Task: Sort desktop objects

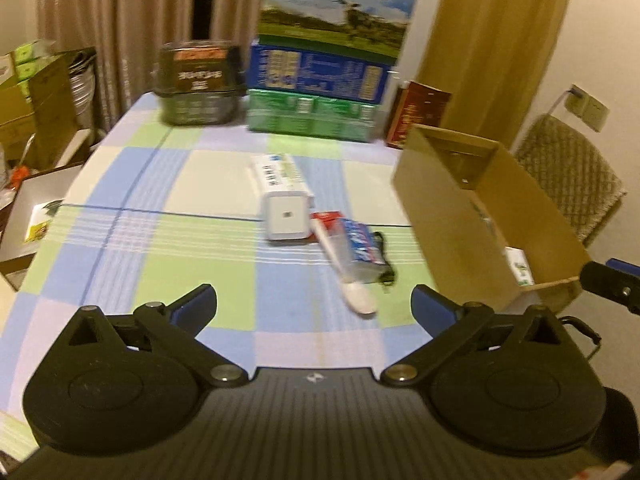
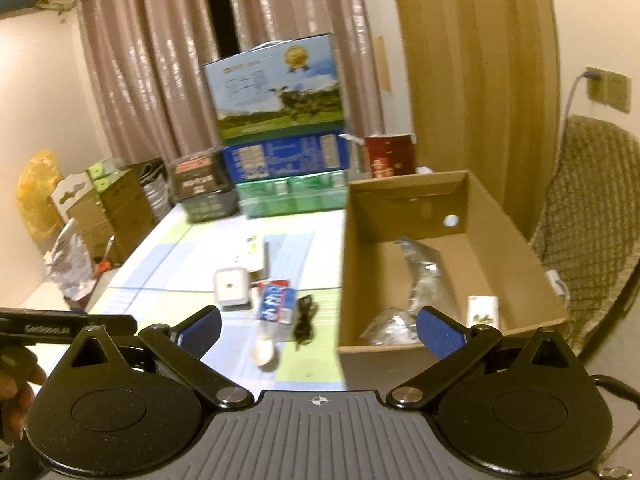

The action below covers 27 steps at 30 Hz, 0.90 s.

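An open cardboard box [image 2: 436, 200] stands along the right edge of the tabletop [image 1: 132, 240]. Inside it lie a crumpled clear plastic bag [image 2: 420, 280] across the middle of its floor and a small white carton with green print [image 2: 484, 312] in its near right corner. Outside the box, near the middle of the tabletop, sit a white square device [image 1: 286, 216], a long white packet [image 1: 276, 172] just behind it, a red-and-blue toothpaste pack [image 1: 352, 240] with a white spoon-like piece [image 1: 358, 300], and a black cord [image 2: 304, 320]. The left gripper [image 1: 314, 306] is spread wide and empty above the near edge; the right gripper [image 2: 318, 330] is likewise spread and empty, over the box's near left corner.
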### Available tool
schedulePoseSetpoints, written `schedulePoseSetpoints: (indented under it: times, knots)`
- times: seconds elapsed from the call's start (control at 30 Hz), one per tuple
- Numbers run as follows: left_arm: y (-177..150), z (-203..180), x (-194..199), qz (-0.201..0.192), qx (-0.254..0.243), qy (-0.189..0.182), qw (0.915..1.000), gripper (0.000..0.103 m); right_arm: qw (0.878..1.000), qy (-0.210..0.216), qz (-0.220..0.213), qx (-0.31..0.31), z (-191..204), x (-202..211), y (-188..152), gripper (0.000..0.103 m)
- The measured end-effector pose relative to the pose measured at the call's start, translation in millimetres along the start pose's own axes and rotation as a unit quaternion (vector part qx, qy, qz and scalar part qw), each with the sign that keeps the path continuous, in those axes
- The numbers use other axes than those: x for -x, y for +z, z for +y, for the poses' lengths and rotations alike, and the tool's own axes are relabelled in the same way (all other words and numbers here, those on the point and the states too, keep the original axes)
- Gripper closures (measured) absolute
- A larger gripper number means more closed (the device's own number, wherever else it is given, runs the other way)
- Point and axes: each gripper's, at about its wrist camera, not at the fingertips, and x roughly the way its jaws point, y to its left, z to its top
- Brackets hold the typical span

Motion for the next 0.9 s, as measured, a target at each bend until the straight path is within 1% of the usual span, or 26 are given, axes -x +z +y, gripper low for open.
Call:
schedulePoseSetpoints:
  times: [0.27, 0.4, 0.63, 0.9]
  knots:
    - [-3.8, 36.4, -3.7, 0.005, 0.013, 0.027, 0.9996, 0.001, 0.999, 0.034, 0.015, 0.028, 38.7, -23.7, -13.8, 0.002]
    - [-3.2, 49.3, -11.0, 0.009, 0.008, 0.038, 0.9992, 0.001, 0.998, 0.045, 0.026, 0.043, 53.5, -41.3, -21.3, 0.002]
    - [3.2, 70.6, -33.0, 0.008, 0.016, 0.042, 0.999, 0.001, 0.995, 0.06, 0.044, 0.071, 73.5, -77.6, -30.9, 0.002]
    - [12.8, 79.3, -70.4, 0.015, -0.005, 0.037, 0.9992, 0.001, 0.992, 0.062, 0.069, 0.087, 80.7, -127.5, -45.5, 0.002]
